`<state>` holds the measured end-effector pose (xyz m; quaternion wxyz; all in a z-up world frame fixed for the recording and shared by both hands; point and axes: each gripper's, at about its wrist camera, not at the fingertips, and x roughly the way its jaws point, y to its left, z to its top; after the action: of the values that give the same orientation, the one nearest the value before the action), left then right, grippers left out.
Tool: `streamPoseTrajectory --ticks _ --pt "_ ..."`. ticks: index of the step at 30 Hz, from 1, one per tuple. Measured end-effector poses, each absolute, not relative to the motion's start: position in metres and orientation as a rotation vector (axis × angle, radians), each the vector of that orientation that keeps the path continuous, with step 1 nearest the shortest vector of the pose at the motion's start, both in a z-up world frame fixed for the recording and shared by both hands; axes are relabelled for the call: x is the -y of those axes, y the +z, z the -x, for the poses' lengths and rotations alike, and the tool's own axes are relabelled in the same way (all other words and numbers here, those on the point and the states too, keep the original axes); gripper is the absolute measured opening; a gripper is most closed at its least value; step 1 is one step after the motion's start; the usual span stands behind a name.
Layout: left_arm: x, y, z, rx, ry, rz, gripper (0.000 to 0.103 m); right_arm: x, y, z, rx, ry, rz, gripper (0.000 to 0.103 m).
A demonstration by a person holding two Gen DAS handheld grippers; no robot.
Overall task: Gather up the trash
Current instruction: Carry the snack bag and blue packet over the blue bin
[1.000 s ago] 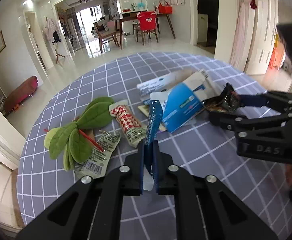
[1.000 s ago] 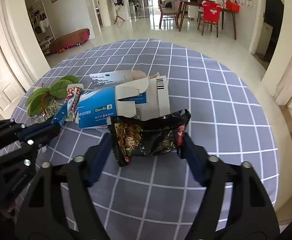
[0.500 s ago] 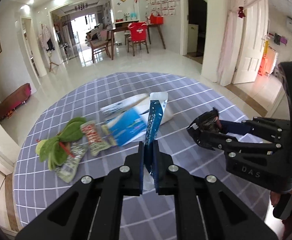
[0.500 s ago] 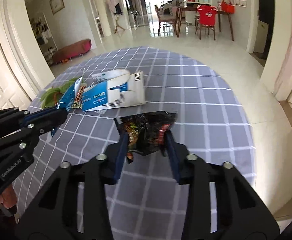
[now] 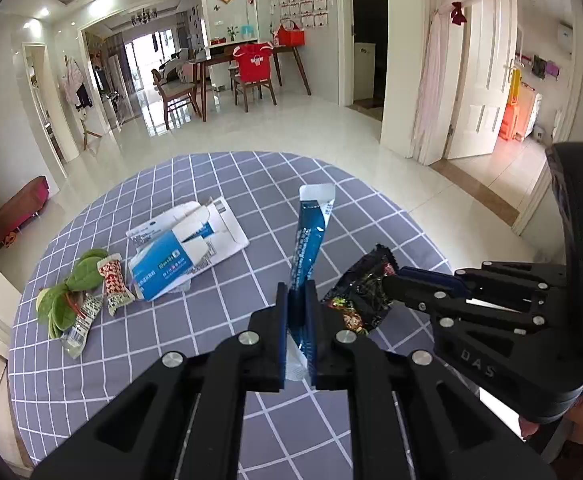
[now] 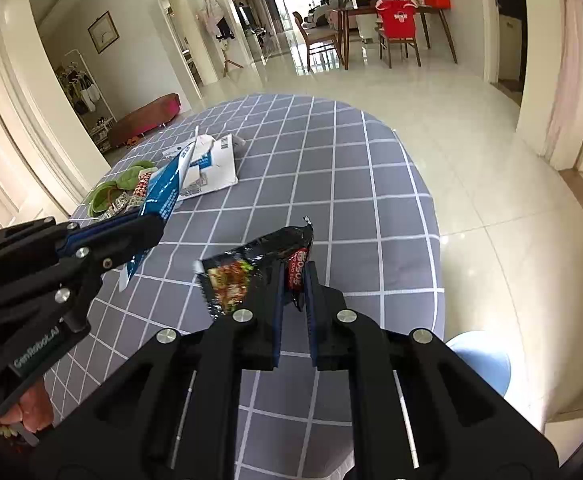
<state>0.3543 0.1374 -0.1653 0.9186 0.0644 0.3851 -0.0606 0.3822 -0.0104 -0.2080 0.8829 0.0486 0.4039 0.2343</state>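
My left gripper [image 5: 297, 300] is shut on a long blue wrapper [image 5: 309, 236] that stands up between its jaws, well above the table; it also shows in the right wrist view [image 6: 159, 196]. My right gripper [image 6: 293, 280] is shut on a crumpled black snack bag [image 6: 251, 272], held above the table; the bag also shows in the left wrist view [image 5: 363, 288]. On the grey checked tablecloth [image 5: 171, 344] lie a flattened blue-and-white carton [image 5: 183, 244], a red-and-white wrapper [image 5: 113, 288], a clear wrapper [image 5: 81, 320] and green leaves [image 5: 71, 292].
The round table's edge [image 6: 431, 200] drops to a glossy tiled floor. A pale blue round object [image 6: 483, 360] sits below the table's right edge. Dining table and chairs [image 5: 251, 76] stand far behind. White doors [image 5: 479, 80] are at right.
Both grippers have lifted and pulled back from the pile with their wrappers. The right gripper closed fully on the black bag. The table litter now looks smaller and farther.
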Motion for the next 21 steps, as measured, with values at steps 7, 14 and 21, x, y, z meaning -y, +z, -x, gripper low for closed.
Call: streamPoseTrajectory --ticks 7,14,21 --pt "-0.136 -0.180 -0.357 -0.822 -0.106 -0.134 0.008 0.019 -0.221 -0.393 -0.840 0.480 -0.184 0.061" --pt "-0.144 -0.185 -0.359 -0.839 -0.071 -0.118 0.008 0.010 -0.220 -0.400 -0.841 0.526 -0.203 0.053" --pt "-0.143 -0.188 -0.363 -0.846 -0.061 -0.111 0.008 -0.004 -0.222 -0.402 -0.839 0.544 -0.109 0.017"
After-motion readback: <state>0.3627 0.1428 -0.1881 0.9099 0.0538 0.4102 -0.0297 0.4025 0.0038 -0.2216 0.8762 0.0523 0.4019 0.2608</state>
